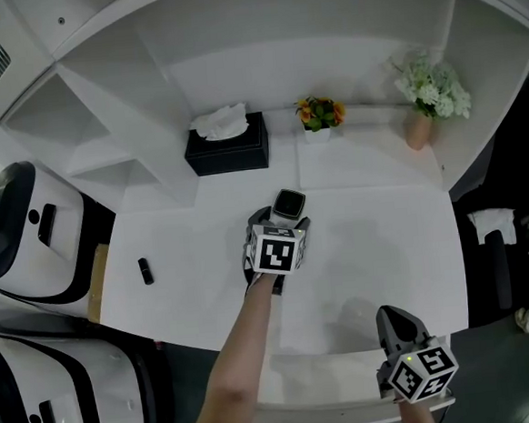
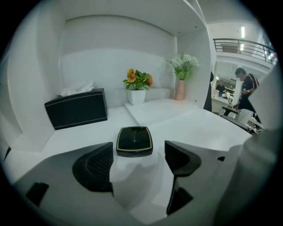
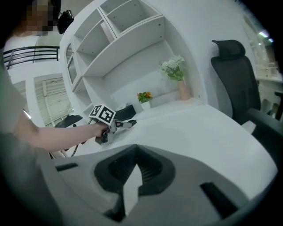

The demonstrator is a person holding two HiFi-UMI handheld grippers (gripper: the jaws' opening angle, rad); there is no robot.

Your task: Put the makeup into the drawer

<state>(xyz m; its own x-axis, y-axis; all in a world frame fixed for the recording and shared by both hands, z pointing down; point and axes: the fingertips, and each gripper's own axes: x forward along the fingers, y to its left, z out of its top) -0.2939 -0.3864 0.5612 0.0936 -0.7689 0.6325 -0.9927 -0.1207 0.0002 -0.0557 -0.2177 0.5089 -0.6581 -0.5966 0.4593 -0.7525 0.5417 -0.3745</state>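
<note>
Makeup compact [image 1: 289, 204] [image 2: 134, 140], black with a thin gold rim, lies flat on the white tabletop [image 1: 385, 242], just ahead of the left tongs [image 1: 281, 221] [image 2: 138, 156] and in line with their gap. These tongs stand wide apart, pads clear of the compact. The right tongs [image 1: 393, 319] [image 3: 135, 170], near the tabletop's front edge, are clenched together with nothing between them. Behind the compact sit a black tissue box [image 1: 226, 145] and a small pot of orange flowers [image 1: 320, 115].

Black tissue box [image 1: 226, 145] upper centre, by back wall. Orange-flower pot [image 1: 320, 115] right of it. White flowers in pink vase [image 1: 430, 93] upper right. Small black object [image 1: 145, 270] mid-left.
</note>
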